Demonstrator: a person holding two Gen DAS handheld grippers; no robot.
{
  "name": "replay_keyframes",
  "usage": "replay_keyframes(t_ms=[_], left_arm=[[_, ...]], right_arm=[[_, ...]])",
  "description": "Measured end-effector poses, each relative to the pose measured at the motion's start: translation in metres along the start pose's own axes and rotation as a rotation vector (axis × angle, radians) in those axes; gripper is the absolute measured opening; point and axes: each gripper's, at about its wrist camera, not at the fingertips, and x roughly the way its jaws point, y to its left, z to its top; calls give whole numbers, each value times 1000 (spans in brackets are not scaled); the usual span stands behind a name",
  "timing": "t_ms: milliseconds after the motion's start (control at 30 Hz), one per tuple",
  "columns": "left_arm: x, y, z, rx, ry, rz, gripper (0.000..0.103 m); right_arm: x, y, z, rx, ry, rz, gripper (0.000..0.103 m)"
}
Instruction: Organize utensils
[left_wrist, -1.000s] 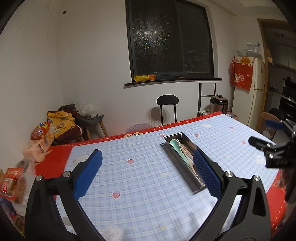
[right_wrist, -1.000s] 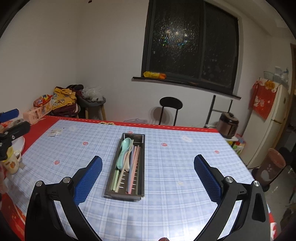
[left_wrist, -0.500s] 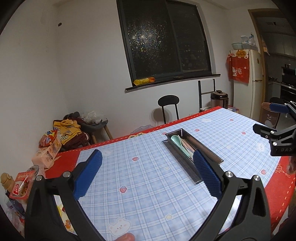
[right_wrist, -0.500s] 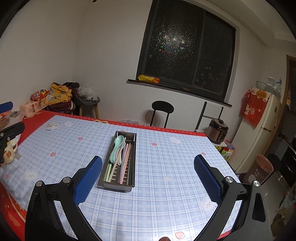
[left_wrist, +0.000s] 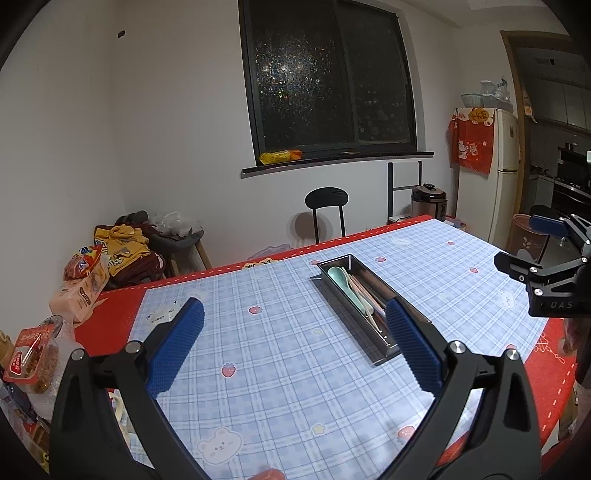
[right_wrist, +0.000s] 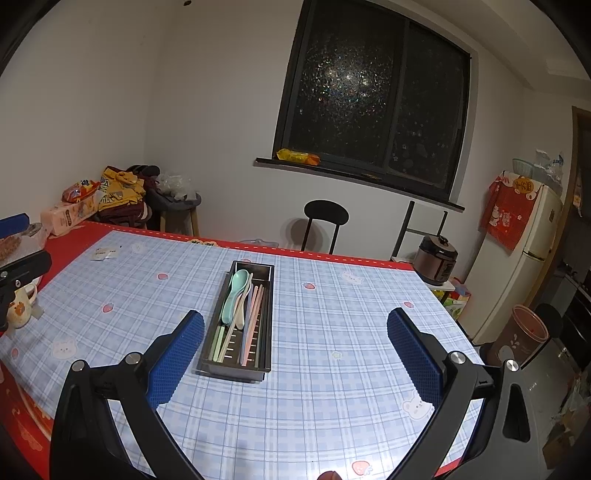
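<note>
A long metal utensil tray (right_wrist: 266, 295) (left_wrist: 334, 263) lies in the middle of the blue plaid tablecloth. Inside it are a mint spoon (right_wrist: 234, 291) (left_wrist: 338, 277), a white spoon and pastel chopsticks (right_wrist: 255, 317). My right gripper (right_wrist: 295, 345) is open and empty, held above the near table edge with the tray ahead on its left side. My left gripper (left_wrist: 293, 339) is open and empty too, raised over the table's left part with the tray ahead on its right. The right gripper also shows at the right edge of the left wrist view, its fingertips (left_wrist: 509, 264) apart.
Snack bags (left_wrist: 83, 280) and a jar (left_wrist: 35, 354) crowd the table's left end, with a mug (right_wrist: 20, 306) near the left gripper. A black chair (right_wrist: 325, 221) stands beyond the far edge. A fridge (right_wrist: 524, 273) and a bin (right_wrist: 521, 339) are at the right.
Both grippers have pulled back and risen from the tray; it looks smaller and farther. More of the near tablecloth shows. The jaws stayed open and empty.
</note>
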Motion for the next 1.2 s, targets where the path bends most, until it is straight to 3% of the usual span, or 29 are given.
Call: replay_keyframes(t_ms=[1200], left_arm=[[0,-8,0,41,0,28,97]], right_arm=[[2,-1,-2,-10,7,-2,97]])
